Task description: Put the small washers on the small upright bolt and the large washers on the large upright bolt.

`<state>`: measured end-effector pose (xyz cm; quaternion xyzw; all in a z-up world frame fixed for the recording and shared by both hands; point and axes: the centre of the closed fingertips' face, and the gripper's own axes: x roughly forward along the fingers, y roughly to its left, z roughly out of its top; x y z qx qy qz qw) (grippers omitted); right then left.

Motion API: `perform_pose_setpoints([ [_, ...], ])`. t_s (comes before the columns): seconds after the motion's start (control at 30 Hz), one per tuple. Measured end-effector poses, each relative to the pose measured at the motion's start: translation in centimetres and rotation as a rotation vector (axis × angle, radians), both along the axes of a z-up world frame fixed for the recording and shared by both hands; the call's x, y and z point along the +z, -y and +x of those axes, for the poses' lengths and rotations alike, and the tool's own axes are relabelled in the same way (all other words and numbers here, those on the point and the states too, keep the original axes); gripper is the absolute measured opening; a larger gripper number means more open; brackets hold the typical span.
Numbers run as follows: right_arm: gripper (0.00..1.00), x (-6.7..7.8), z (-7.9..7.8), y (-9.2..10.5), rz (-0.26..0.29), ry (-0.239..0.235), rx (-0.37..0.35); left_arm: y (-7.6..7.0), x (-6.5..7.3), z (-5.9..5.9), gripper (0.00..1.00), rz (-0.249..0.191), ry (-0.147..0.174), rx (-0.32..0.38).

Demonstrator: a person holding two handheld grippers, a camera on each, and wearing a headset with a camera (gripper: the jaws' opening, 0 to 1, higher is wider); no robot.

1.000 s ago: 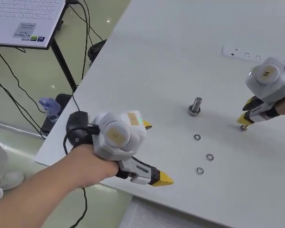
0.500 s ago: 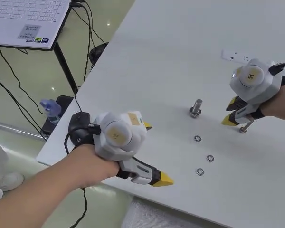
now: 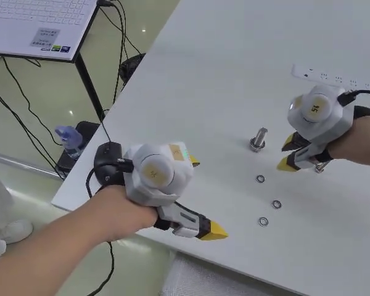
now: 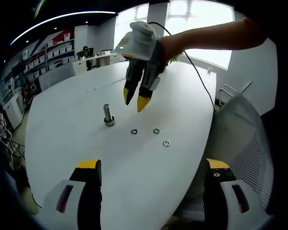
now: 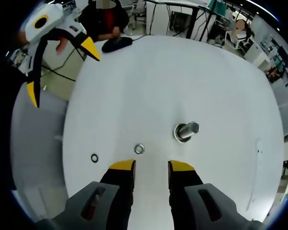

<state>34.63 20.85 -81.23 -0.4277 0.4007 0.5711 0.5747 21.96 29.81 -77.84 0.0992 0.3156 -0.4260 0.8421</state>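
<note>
Three washers (image 3: 276,204) lie loose on the white surface (image 3: 222,74) near the large bolt (image 3: 258,139); the right claw (image 3: 287,153) hovers just beside it, slightly apart (holding nothing), the left claw (image 3: 203,197) wide apart.

A large steel upright bolt (image 3: 258,139) stands on the white bench (image 3: 203,74). Three small metal ring washers (image 3: 276,204) lie in front of it, toward the person. The right gripper (image 3: 286,153) is just right of the bolt, with a small steel upright bolt (image 3: 320,167) partly hidden beyond it. The left gripper (image 3: 203,197) is well left of the large bolt, at the bench edge.
</note>
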Motion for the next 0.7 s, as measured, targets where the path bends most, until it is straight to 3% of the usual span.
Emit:
perform_pose_setpoints([
  [0.43,0.28,-2.0,-2.0,-1.3,0.0,-0.021,0.028,-0.4,0.3,0.2,0.88,0.002,0.013,0.005],
  [0.7,0.28,-4.1,-1.9,-1.1,-0.007,-0.021,0.018,-0.4,0.4,-0.1,0.87,-0.003,0.012,0.004],
])
